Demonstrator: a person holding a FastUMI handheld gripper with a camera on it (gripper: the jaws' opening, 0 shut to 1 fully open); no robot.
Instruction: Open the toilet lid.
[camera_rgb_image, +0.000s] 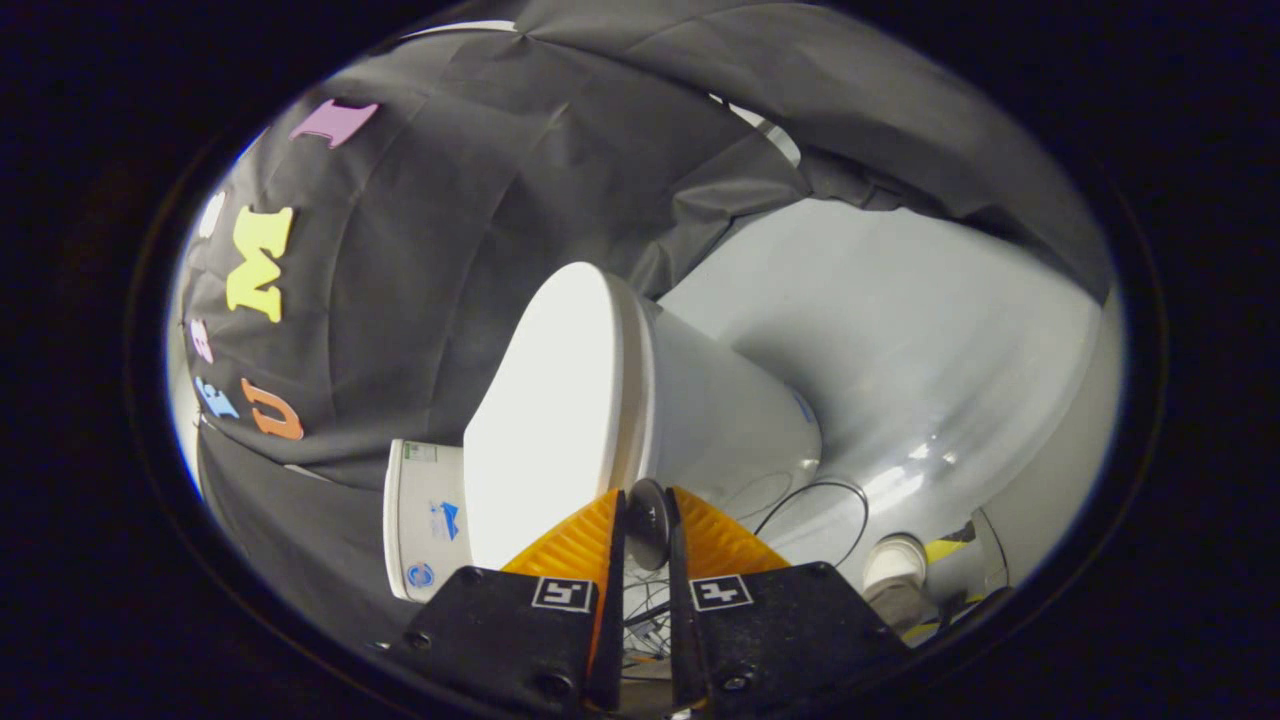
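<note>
Two fingers of the gripper (647, 520) pinch nearly closed on a small round knob (648, 520) at the front edge of the toilet lid (545, 400), which stands lifted off the toilet bowl (735, 420), presumably held there to swing it open.

Tank (425, 520) stickers, perhaps printed, too small to read.

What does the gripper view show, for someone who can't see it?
The gripper has its two fingers nearly closed on a small round grey knob at the front edge of a white toilet lid, which lies shut on the toilet bowl. The whole view is tilted, with a grey floor beyond, a white pipe nearby and black cloth behind.
</note>
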